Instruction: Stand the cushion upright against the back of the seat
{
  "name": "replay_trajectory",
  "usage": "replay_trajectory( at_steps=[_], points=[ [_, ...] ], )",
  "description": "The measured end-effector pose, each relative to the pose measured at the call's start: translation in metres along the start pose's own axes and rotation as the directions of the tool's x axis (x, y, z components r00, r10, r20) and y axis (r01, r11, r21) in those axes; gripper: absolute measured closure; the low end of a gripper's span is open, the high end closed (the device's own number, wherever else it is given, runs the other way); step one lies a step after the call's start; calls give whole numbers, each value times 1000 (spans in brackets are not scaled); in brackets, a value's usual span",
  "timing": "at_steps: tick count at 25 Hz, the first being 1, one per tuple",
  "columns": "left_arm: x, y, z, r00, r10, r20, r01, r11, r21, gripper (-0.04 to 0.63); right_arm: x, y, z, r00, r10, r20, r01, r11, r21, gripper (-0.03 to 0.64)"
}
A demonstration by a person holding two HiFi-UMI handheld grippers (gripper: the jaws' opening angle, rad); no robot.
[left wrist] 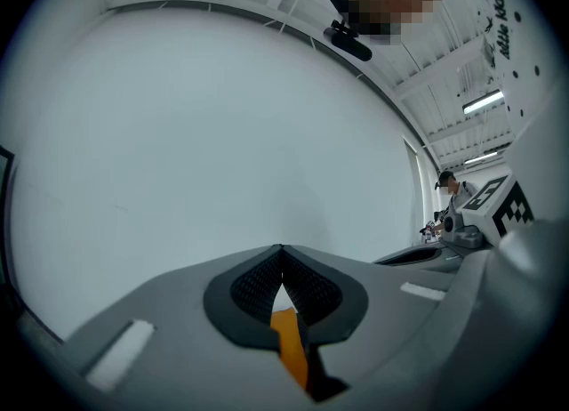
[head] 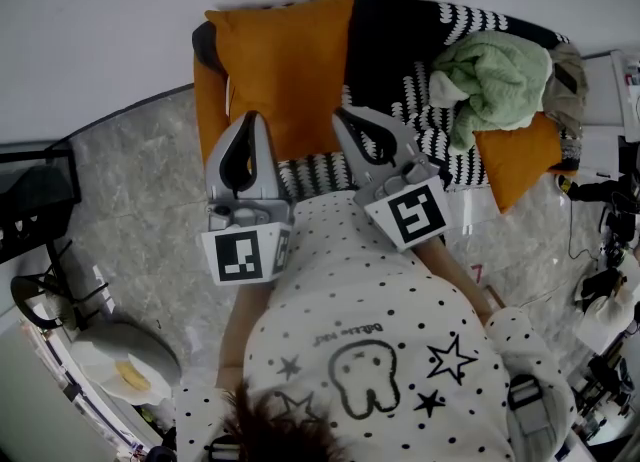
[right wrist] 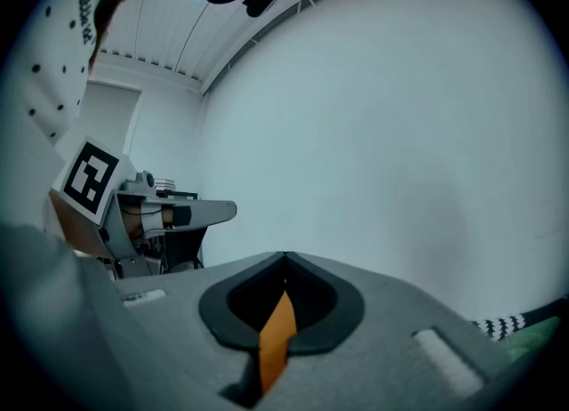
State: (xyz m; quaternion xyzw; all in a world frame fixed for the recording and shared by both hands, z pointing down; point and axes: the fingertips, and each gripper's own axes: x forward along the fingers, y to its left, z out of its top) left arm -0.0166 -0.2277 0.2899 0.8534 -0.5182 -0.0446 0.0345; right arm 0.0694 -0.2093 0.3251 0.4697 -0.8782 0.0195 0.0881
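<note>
Item: orange cushion (head: 285,60), on the seat (head: 400,40), apparently leaning on its back. We hold its near edge, left gripper (head: 252,122) and right gripper (head: 345,116) both clamped on fabric, to steady it upright.

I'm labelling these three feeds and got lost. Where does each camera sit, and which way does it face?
Head view: on the person's head, looking steeply down at the orange cushion on the seat; shows the dotted shirt, the left gripper and the right gripper.
Left gripper view: on the left gripper, facing the white wall; its shut jaws pinch cushion fabric.
Right gripper view: on the right gripper, facing that wall; its shut jaws pinch cushion fabric too.
Shared: each gripper view catches the other gripper at its edge.
</note>
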Motion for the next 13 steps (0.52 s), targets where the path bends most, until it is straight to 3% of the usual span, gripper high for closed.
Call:
replay_trajectory(
  at_steps=[13],
  points=[
    [-2, 5, 2, 1000, 1, 9, -1, 1000, -7, 609, 1, 5, 1, 1000, 7, 0, -7, 1000, -9, 620]
  ],
)
